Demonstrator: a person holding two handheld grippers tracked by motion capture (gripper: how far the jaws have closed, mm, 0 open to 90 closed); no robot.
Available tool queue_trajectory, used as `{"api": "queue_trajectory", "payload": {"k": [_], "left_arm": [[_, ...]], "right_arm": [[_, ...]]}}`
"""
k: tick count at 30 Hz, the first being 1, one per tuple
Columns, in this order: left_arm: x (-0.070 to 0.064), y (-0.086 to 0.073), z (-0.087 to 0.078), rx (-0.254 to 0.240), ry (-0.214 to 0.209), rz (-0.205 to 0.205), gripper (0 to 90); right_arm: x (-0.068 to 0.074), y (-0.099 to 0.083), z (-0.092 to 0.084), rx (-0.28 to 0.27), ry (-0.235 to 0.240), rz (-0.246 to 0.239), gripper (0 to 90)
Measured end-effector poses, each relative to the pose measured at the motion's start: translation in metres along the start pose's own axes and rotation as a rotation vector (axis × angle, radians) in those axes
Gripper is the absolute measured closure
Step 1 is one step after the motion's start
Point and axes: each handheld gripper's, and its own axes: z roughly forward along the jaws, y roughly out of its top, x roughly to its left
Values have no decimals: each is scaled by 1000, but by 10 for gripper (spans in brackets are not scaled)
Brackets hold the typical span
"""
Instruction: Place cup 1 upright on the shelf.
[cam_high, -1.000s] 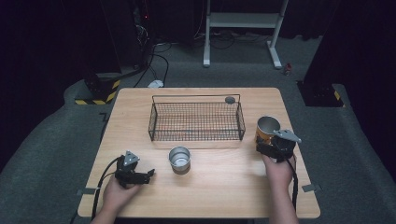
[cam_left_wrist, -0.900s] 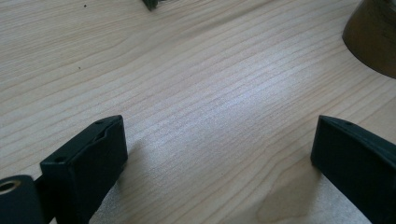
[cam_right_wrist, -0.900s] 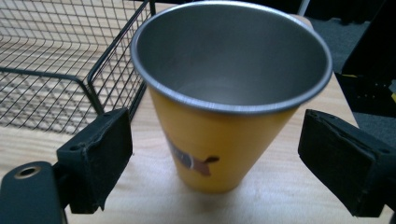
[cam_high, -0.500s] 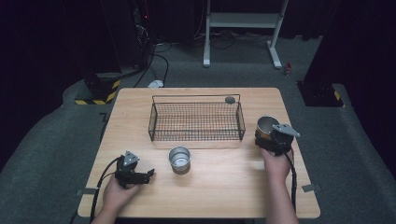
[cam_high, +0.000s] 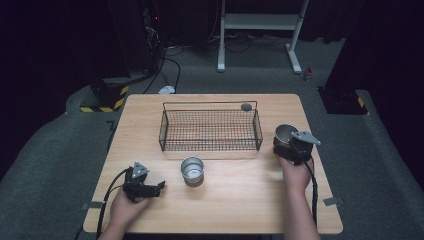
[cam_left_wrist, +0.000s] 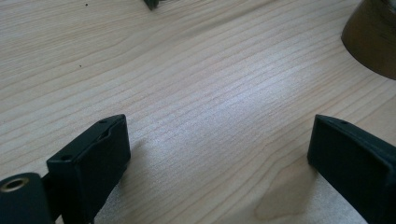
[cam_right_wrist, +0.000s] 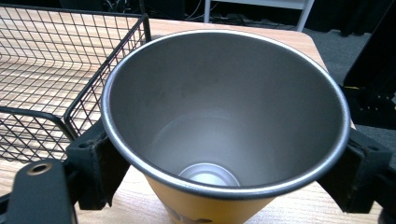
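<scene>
The right tongs (cam_right_wrist: 224, 172) clamp a yellow metal cup (cam_right_wrist: 224, 121) by its sides (steel-grey inside), upright just beside the right end of the wire basket (cam_high: 210, 131) on the worktop (cam_high: 240, 200). The left tongs (cam_left_wrist: 219, 154) rest low over bare wood, their jaws apart and just now closing, nothing between them. A second steel cup (cam_high: 192, 170) stands near the basket's front.

The small dark object (cam_high: 246, 106) behind the wire basket (cam_high: 210, 131) is too small to identify.
</scene>
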Motion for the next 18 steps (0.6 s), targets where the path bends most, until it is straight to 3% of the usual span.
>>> {"api": "queue_trajectory", "payload": {"k": [18], "left_arm": [[0,0,0,-1,-5,2,72]], "right_arm": [[5,0,-14,-6,5,-25,143]]}}
